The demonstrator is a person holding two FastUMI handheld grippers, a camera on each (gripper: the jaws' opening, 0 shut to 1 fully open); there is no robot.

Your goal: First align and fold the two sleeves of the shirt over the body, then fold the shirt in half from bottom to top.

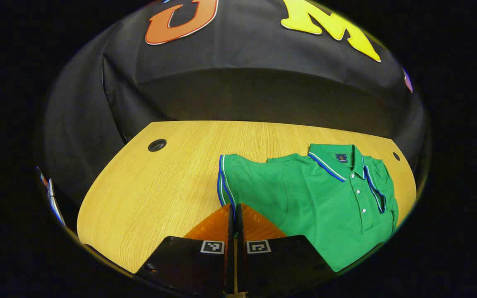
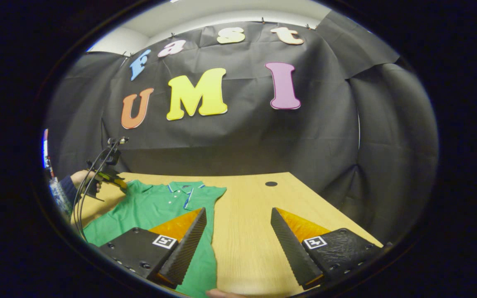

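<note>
Left hand-held gripper (image 1: 235,215) sat pinched together at the green polo shirt's (image 1: 325,198) sleeve edge (grip unclear) on the wooden worktop (image 1: 160,186); right hand-held gripper (image 2: 238,231) gaped wide, shirt to its left.

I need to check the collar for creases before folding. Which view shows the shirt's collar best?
The left gripper view: the collar lies near and sharp, its striped edges and button placket plain. In the right gripper view the collar is far off and small.
</note>
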